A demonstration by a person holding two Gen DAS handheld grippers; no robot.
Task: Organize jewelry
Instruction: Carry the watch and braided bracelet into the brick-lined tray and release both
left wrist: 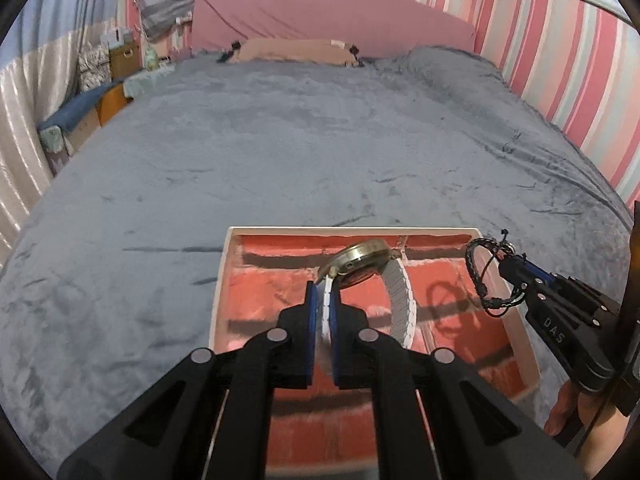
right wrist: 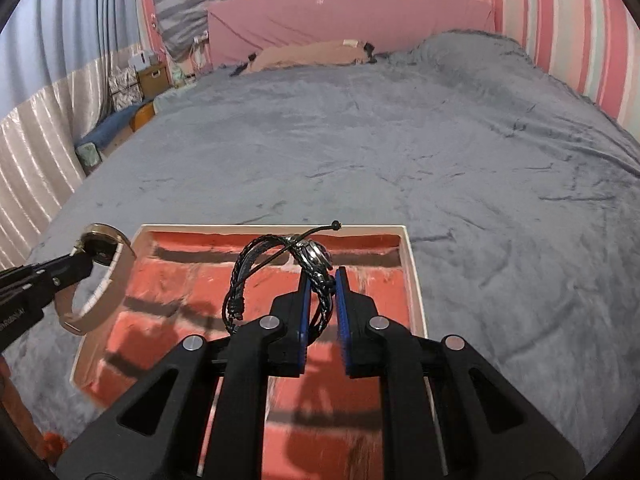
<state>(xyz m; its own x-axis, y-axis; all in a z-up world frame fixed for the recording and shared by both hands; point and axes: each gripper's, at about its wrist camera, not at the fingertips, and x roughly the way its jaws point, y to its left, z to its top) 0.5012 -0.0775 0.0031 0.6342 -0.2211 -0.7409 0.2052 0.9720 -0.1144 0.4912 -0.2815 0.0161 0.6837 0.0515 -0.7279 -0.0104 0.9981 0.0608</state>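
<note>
Red velvety lining, worn in brick-like patches, covers the floor of the shallow tray (left wrist: 516,332), whose cream rim sits on the plush grey blanket of the bed (left wrist: 280,152). My left hand-held gripper (left wrist: 325,300) reaches in level over the tray's near half, its blue pads clamped on the pale ribbed strap of a watch (left wrist: 360,264); the round brass-toned case tips up above the fingertips, and the strap curls in a loop over the lining. My right hand-held gripper (right wrist: 320,292) comes in over the tray's right side, closed on a bundle of black braided cord bracelets (right wrist: 280,268) with a small metal charm. Their loops hang in the air above the tray, one knotted cord end sticking up toward the far rim. From the left wrist view, that gripper angles in from the tray's right edge.
</note>
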